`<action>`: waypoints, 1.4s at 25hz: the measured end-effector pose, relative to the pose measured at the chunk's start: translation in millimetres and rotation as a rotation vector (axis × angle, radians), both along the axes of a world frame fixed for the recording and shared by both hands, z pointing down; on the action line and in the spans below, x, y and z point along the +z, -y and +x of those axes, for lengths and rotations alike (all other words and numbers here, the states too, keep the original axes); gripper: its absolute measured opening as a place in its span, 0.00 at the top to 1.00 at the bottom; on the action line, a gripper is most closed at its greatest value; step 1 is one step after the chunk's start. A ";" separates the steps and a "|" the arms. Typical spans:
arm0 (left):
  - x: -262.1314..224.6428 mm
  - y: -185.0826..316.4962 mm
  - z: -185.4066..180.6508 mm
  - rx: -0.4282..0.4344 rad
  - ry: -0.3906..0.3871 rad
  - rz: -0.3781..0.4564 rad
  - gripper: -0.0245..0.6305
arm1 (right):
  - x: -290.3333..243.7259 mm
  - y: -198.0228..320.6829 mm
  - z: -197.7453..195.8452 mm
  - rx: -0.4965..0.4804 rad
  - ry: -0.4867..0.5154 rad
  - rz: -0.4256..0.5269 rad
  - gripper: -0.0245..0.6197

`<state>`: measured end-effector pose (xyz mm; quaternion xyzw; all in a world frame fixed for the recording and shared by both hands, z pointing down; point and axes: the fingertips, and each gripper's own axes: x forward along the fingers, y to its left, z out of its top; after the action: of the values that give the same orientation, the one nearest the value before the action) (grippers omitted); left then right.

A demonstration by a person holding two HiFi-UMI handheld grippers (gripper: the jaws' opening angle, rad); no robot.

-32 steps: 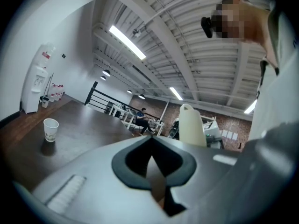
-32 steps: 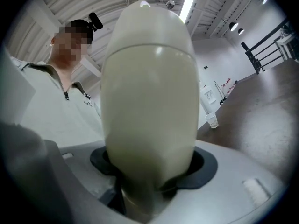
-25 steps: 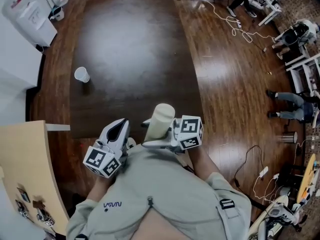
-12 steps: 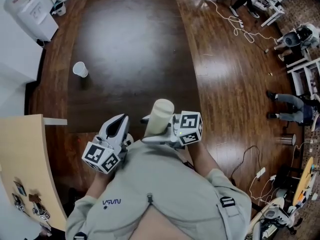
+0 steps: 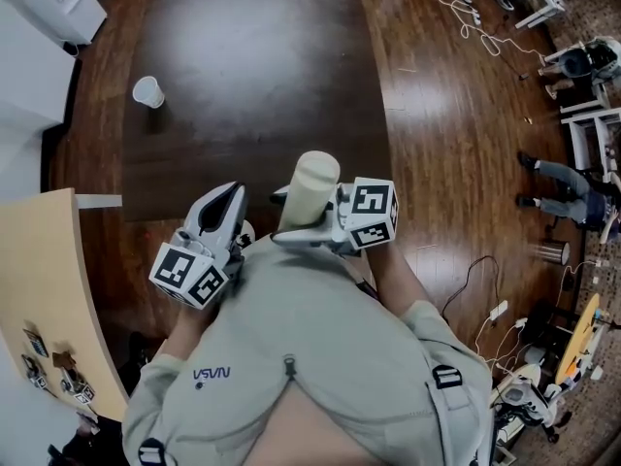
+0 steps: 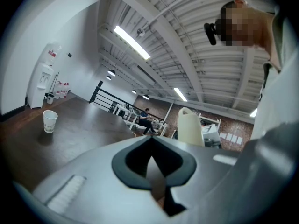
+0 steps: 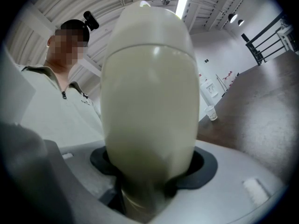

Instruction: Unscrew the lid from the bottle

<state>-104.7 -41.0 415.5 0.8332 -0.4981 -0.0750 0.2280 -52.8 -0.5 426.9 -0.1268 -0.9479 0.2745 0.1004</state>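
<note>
The bottle (image 7: 149, 125) stands gripped by its lower part between the right gripper's (image 5: 309, 229) wide-set jaws. Its lid (image 7: 149, 22) appears still on. The left gripper (image 6: 152, 160) hovers just beside it, closed and empty, so all the unscrewing seems left.

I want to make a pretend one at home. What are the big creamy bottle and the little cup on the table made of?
The bottle looks like plastic: cream-coloured, smooth and matte, with a soft sheen and no sharp glints. Coated metal can't be ruled out. The cup looks like paper: white, thin-rimmed, with faint markings on its side.
</note>
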 end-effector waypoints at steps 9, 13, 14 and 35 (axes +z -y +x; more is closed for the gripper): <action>-7.4 5.5 13.6 0.126 -0.016 0.031 0.96 | 6.1 -4.4 -3.9 -0.034 -0.011 -0.006 0.50; -21.9 7.1 25.7 0.288 -0.081 0.077 0.91 | 7.3 -7.6 -7.1 -0.058 -0.019 0.003 0.50; -26.3 7.7 28.8 0.340 -0.100 0.088 0.86 | 7.2 -8.6 -7.6 -0.066 -0.020 0.005 0.50; -53.6 8.9 64.5 0.885 -0.305 0.155 0.52 | 23.9 -36.9 -23.7 -0.340 -0.124 0.017 0.50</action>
<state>-40.2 -49.9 361.9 0.9595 -0.0489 -0.1289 0.2458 -76.5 36.4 450.8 -0.2673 -0.9070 0.2528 0.2047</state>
